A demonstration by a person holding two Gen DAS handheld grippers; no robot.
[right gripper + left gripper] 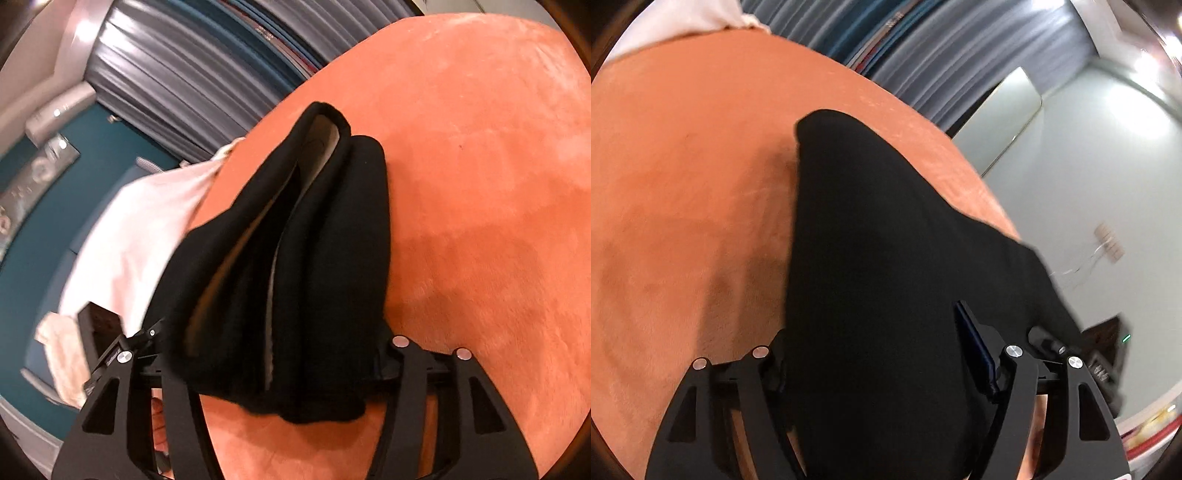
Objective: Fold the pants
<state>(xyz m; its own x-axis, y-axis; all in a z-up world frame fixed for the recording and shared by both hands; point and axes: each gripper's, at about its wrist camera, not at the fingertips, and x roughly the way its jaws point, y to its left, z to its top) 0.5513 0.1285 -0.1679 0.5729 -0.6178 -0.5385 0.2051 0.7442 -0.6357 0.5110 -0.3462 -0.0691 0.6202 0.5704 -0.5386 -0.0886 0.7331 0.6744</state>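
Two hand-held grippers, left point(875, 369) and right point(273, 354), each straddle one end of the black pants point(295, 236), jaws parted with cloth between them, so I judge the grip is slack to lay the fold down. Pants lie doubled on the orange table point(683, 184), a white cloth point(147, 229) at its edge.

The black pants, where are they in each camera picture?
Left wrist view: the black pants fill the middle, running from between the left gripper fingers up toward the top.
Right wrist view: the pants lie bunched in the middle, between the right gripper fingers, with a pale lining showing in the folds.
Shared landmark: the orange cover under the pants.
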